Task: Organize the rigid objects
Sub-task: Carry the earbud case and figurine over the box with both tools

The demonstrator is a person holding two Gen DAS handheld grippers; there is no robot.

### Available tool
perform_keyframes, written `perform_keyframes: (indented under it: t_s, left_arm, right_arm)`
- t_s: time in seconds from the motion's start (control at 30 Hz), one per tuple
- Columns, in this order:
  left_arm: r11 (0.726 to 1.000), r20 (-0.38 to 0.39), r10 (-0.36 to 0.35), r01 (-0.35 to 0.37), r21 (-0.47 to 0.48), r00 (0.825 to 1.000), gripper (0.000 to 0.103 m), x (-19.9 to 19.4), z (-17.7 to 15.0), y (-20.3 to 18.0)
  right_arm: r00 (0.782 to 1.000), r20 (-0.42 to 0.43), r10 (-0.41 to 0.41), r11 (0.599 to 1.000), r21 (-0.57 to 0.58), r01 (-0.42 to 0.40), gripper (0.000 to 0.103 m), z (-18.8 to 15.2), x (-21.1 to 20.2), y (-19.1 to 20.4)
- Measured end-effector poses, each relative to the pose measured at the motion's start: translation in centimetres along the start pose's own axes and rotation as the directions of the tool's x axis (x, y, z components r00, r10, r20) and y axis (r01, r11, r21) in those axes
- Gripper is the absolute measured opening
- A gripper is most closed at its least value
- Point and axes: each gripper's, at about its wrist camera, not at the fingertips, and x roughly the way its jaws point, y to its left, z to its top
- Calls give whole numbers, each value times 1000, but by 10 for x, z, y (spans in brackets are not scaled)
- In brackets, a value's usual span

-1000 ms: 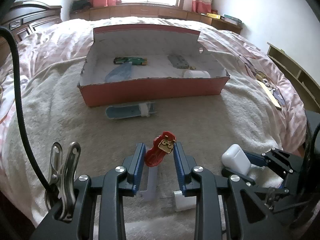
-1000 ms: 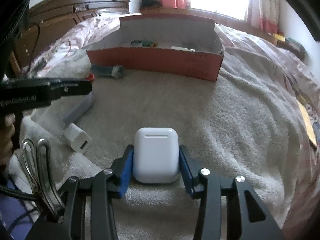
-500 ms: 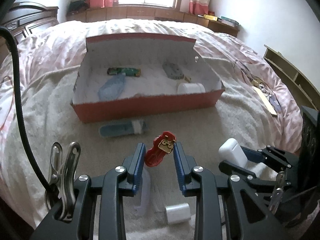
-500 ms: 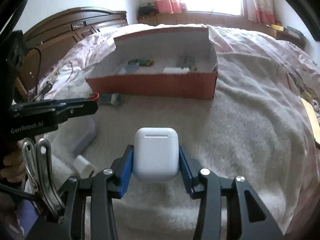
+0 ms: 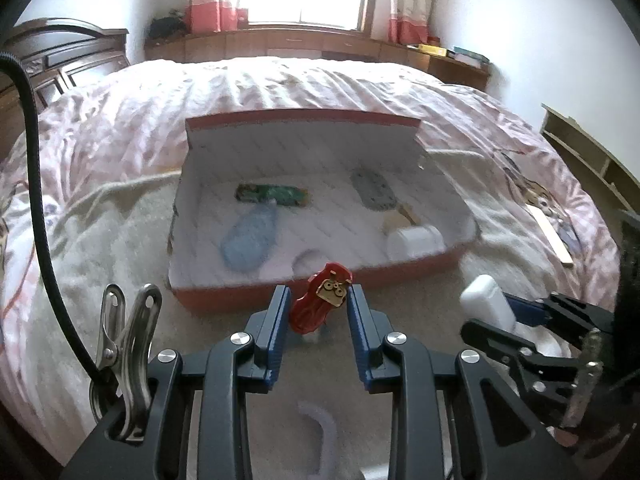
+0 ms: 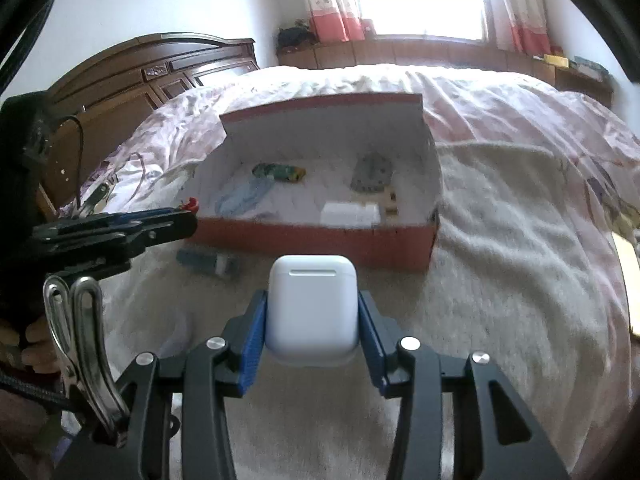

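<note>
In the left wrist view the left hand-held gripper point(image 5: 316, 304) sits at lower centre, its blue pads pressed on a small red toy car point(image 5: 320, 298) that tilts up and to the right between them, just in front of the near wall of the red box point(image 5: 320, 280). At the right edge of that frame the right hand-held gripper point(image 5: 496, 308) shows from the side, clamped on a white earbud case point(image 5: 486, 300). In the right wrist view the same case point(image 6: 312, 308) stands upright at lower centre, squeezed between the two blue pads, with the box point(image 6: 320, 236) above it in mid-frame. The box lies open on a pale fuzzy blanket point(image 6: 500, 260) spread over the bed. Inside it, seen from the left wrist: a green patterned piece point(image 5: 272, 195) at upper left, a light blue flat piece point(image 5: 250, 240) below it, a grey piece point(image 5: 374, 191) at upper right, and a white block point(image 5: 416, 242) in the lower right corner. A blue fingerboard point(image 6: 210, 262) lies on the blanket just outside the box's near wall, left of centre in the right wrist view
</note>
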Motion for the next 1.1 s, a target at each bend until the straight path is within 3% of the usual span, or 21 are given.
perform_keyframes:
  t_s: [0.5,1.1]
  left_arm:
    - [998,9,53,-53,-21,999,30,39,38,13]
    - [996,-25,92,-93,-18,995,30,82,51,20]
  right_arm:
    - [999,44,-12,999,52,9,46,56,38,-17]
    - [997,47,-56,996,79,52,46,75,77,-34]
